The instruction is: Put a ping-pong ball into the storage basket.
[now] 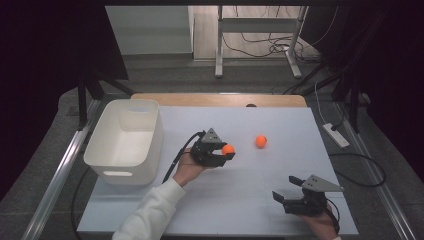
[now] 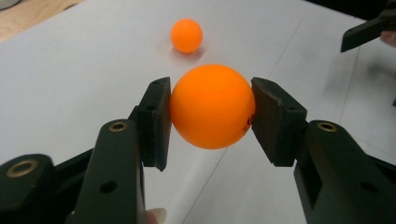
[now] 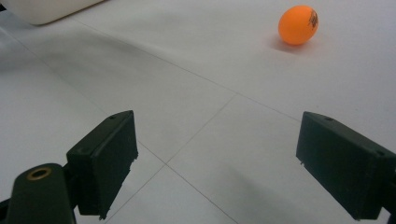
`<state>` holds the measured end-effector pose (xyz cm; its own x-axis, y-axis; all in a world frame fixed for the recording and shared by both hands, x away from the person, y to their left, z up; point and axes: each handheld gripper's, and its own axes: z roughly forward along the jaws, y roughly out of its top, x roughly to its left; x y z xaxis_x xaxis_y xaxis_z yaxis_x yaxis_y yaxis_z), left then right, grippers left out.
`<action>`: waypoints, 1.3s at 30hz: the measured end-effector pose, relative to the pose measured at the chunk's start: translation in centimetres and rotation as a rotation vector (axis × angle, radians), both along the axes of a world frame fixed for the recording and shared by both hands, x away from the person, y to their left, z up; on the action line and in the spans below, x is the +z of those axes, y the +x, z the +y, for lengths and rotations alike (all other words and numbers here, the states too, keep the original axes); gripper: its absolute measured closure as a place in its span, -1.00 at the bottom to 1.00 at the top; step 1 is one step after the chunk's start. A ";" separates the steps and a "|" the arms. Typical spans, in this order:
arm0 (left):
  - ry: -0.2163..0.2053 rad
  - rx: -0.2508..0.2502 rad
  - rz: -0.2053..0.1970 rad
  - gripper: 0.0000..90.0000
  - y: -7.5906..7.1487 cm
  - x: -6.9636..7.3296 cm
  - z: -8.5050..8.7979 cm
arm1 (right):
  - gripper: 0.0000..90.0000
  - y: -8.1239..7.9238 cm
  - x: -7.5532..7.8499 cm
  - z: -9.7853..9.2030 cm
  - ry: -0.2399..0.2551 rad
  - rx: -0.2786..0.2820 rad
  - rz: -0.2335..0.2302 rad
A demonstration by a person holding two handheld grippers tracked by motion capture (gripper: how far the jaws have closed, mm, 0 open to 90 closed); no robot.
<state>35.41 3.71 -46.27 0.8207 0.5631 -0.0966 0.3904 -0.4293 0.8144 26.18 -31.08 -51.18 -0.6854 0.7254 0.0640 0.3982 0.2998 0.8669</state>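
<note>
The wide table point(image 1: 210, 200), covered in a pale white sheet with thin seam lines, carries everything here, one table in all. On its left side stands a single white rectangular plastic bin point(image 1: 125, 142) with a slot handle, open at the top and showing nothing inside

Two hand-held grippers are in play. The left hand-held gripper point(image 1: 226, 151) sits near the middle of the table, just right of the bin, its black jaws clamped on one small orange plastic ball point(image 2: 212, 106); the left gripper view shows both pads pressed against the ball's sides, with the ball raised off the sheet. The right hand-held gripper point(image 1: 285, 189) rests low at the near right corner, jaws wide apart with nothing between them

There are two orange balls in all: the gripped one and a second loose orange ball point(image 1: 261, 141) lying on the sheet, to the right of the held one and apart from it

The step in hand looks like carrying the gripped ball, the pick-up being done. The next move probably calls for swinging the left hand over the bin's open top and parting the jaws only once the ball is above the inside; the loose ball would remain to be fetched
</note>
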 end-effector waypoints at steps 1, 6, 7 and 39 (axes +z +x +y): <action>-0.007 0.000 -0.003 0.13 -0.1 0.2 0.1 | -0.72 0.0 0.0 0.0 0.000 0.000 -0.001; -0.025 0.001 -0.023 0.13 -0.7 0.8 0.8 | -0.72 0.0 0.0 0.0 -0.001 -0.002 0.000; -0.026 0.002 -0.024 0.14 -0.8 0.9 0.8 | -0.72 0.0 0.0 0.0 -0.002 -0.003 0.000; -0.091 0.046 -0.073 0.13 -1.7 2.9 3.8 | -0.72 -0.1 -0.1 0.2 -0.013 -0.001 0.004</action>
<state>33.73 7.52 -43.39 0.8009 0.5921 -0.0894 0.3460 -0.3357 0.8761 26.11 -30.90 -51.29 -0.6845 0.7268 0.0573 0.4021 0.3108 0.8612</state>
